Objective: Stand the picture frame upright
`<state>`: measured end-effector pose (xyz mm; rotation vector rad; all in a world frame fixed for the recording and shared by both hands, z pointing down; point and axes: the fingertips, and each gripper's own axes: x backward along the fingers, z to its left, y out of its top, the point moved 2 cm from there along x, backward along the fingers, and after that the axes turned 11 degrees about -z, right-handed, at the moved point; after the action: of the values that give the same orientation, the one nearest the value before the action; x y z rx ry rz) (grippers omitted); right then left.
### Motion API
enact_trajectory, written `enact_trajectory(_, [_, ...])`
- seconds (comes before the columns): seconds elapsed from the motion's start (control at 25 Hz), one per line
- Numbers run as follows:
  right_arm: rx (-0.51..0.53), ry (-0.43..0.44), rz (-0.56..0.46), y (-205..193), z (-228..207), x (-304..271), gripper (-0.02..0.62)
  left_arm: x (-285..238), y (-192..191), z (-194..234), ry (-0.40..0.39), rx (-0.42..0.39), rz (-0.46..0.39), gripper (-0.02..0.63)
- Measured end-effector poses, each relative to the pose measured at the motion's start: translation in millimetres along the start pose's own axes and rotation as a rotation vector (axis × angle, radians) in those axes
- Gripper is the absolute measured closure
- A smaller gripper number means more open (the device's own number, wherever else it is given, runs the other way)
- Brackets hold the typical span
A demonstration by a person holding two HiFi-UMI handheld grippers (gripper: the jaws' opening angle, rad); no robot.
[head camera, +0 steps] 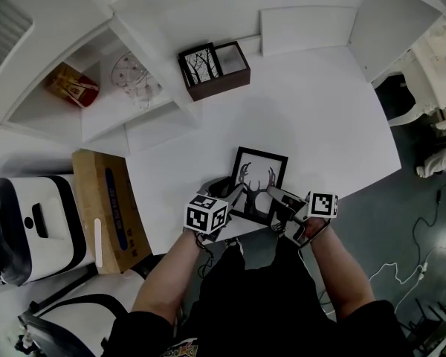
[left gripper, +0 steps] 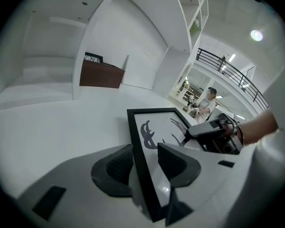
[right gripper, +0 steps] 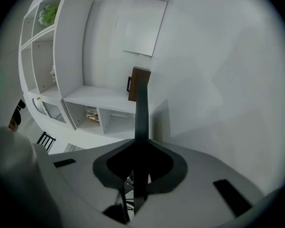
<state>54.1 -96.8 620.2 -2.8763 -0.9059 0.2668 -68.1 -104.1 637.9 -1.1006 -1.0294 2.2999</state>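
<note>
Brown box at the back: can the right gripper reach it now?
Probably not yet: the right gripper is shut on the frame. The table toward the brown box is bare, so only that grip hinders.

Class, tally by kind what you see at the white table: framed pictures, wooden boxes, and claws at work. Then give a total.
Framed pictures: 2 (antler picture, tree picture)
Wooden boxes: 1 (wooden box)
Claws: 2 (left claw, right claw, both gripping the antler picture)
Total: 5
</note>
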Motion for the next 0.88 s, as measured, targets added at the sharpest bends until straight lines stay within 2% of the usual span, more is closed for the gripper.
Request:
enact_trajectory(0.24, [0.071, 0.068, -0.007, 2, 17, -1, 0.554, 7, 7, 4, -0.029, 0.069, -0.07, 0.439])
enact_trajectory(0.44, [0.179, 0.089, 0.018, 3, 22, 3, 0.555, 13, 11, 7, -0.059, 0.138, -0.104, 0.417])
enact_trajectory(0.68, [0.265, 0.19, 0.061, 5, 40, 10, 0.555, 26, 20, -3, -0.189, 0.251, -0.147, 0.385])
enact_trajectory(0.88, [0.312, 0.292, 0.105, 10, 63, 10, 0.555, 39, 37, -22, -0.3, 0.229, -0.173, 0.385])
